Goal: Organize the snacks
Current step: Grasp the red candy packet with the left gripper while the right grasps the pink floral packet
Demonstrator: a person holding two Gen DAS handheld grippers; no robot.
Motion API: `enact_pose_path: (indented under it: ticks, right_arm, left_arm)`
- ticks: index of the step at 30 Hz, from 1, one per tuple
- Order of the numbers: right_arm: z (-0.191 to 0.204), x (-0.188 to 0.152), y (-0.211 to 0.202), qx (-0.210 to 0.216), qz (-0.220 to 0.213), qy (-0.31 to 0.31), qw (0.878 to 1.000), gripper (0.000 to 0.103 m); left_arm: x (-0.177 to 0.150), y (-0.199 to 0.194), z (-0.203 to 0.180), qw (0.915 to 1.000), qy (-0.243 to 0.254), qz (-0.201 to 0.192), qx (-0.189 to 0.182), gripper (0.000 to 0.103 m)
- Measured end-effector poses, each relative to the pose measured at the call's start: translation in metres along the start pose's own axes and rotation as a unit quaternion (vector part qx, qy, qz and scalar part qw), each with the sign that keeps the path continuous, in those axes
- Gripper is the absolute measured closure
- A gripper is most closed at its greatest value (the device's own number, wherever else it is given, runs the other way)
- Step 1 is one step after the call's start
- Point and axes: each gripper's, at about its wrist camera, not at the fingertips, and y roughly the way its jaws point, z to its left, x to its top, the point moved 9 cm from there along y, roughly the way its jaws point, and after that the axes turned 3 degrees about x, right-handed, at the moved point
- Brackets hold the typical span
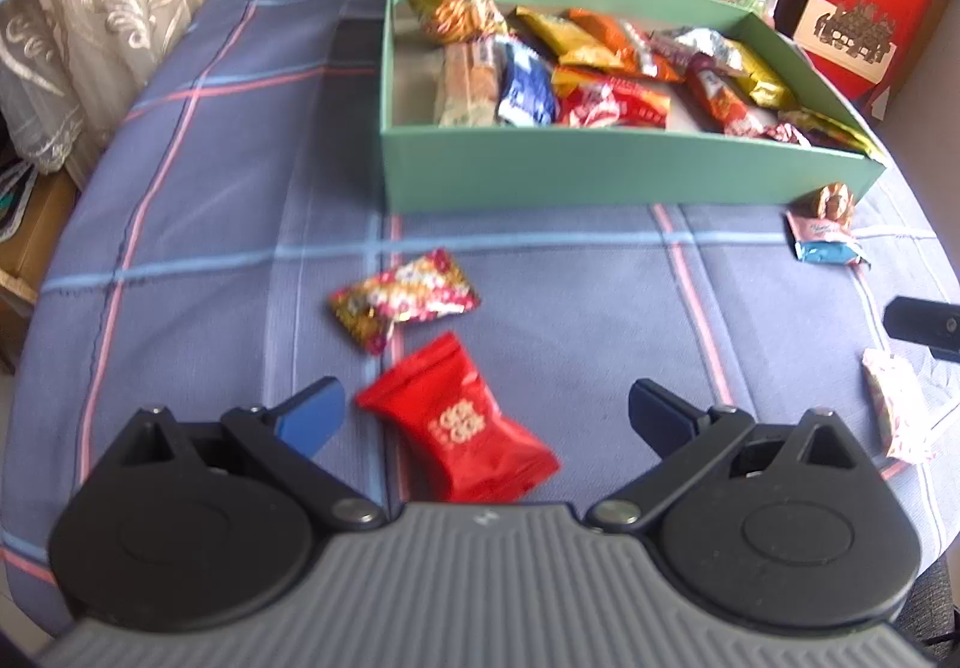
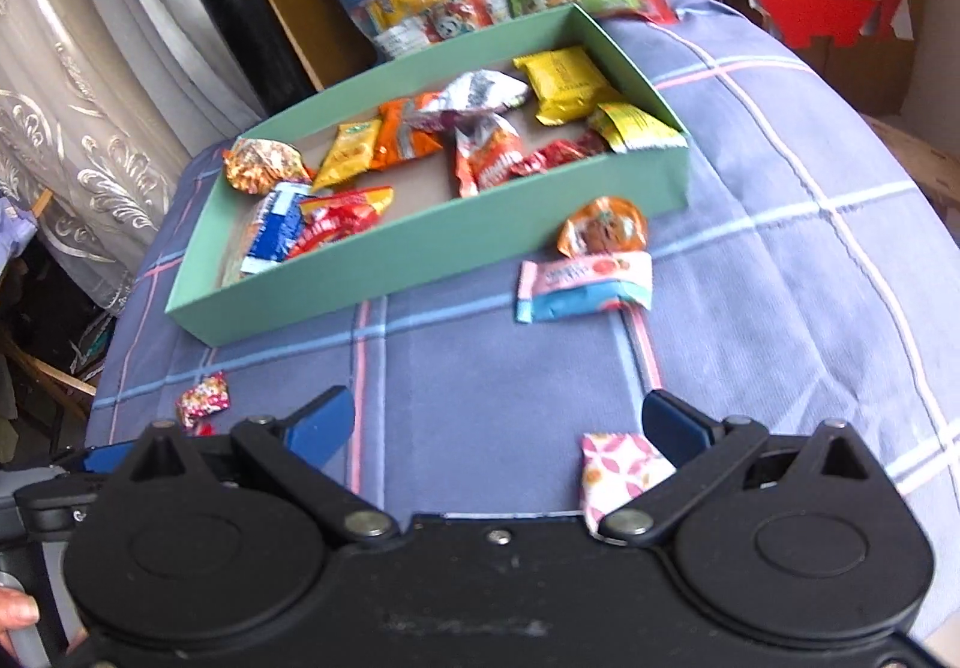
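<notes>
Now | left gripper [image 1: 486, 410] fingers apart over glossy red packet [image 1: 459, 425] | right gripper [image 2: 498, 422] fingers apart, empty

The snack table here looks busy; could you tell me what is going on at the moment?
A person holds a gripper in each hand and is sorting snacks into the green box, which already holds many packets. The left gripper is open around a red packet on the checked cloth, not gripping it. The right gripper is open and empty, with a pink floral packet by its right finger. A speckled packet and a pink-and-blue packet still lie outside the box.
</notes>
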Motion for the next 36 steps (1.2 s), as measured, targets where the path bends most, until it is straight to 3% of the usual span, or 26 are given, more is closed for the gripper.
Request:
enact_pose_path:
  ticks: [3,7,9,11,13,14,16,20,23,30,33,35,36]
  right_arm:
    - [-0.018,-0.014,0.0,-0.015,0.0,0.024,1.0,0.0]
    - [-0.035,-0.028,-0.002,-0.037,0.001,0.032,0.999,0.002]
    - [-0.039,-0.034,0.0,-0.043,0.009,0.033,0.998,0.012]
    - [-0.04,-0.038,0.004,-0.048,0.016,0.034,0.998,0.029]
    - [-0.036,-0.037,0.005,-0.057,0.013,0.021,0.998,0.038]
    - [-0.032,-0.037,0.006,-0.053,0.012,0.013,0.998,0.051]
    - [-0.021,-0.036,0.012,-0.033,0.017,0.005,0.999,0.063]
    - [-0.001,-0.039,0.02,-0.022,0.021,-0.033,0.999,0.063]
    - [0.007,-0.039,0.022,-0.018,0.025,-0.052,0.998,0.06]
    - [0.023,-0.048,0.022,-0.022,0.032,-0.095,0.995,0.03]
    - [0.028,-0.053,0.027,-0.042,0.026,-0.133,0.99,0.031]
    - [0.029,-0.053,0.028,-0.053,0.019,-0.151,0.987,0.046]
    - [0.029,-0.053,0.028,-0.057,0.016,-0.158,0.986,0.049]
  left_arm:
    - [-0.007,0.004,0.002,1.0,-0.006,0.004,0.003,0.003]
    - [-0.009,0.008,-0.003,1.0,-0.002,0.007,-0.006,0.024]
    - [-0.01,0.009,-0.005,1.0,0.002,0.002,-0.003,0.031]
    - [-0.009,0.008,-0.008,0.9999,0.012,-0.007,0.002,0.045]
    - [-0.009,0.007,-0.011,0.9998,0.017,-0.012,-0.005,0.065]
    - [-0.009,0.006,-0.014,0.9996,0.02,-0.013,-0.013,0.066]
    - [-0.008,0.005,-0.021,0.999,0.033,-0.019,-0.023,0.066]
    - [-0.01,0.004,-0.034,0.9974,0.046,-0.021,-0.05,0.066]
    - [-0.01,0.004,-0.036,0.9974,0.051,-0.021,-0.046,0.065]
    - [-0.013,0.004,-0.027,0.9985,0.043,-0.01,-0.032,0.047]
    - [-0.014,0.004,-0.028,0.9983,0.052,-0.011,-0.025,0.047]
    - [-0.015,0.005,-0.031,0.9977,0.063,-0.014,-0.018,0.048]
    - [-0.015,0.004,-0.033,0.9972,0.07,-0.018,-0.016,0.056]
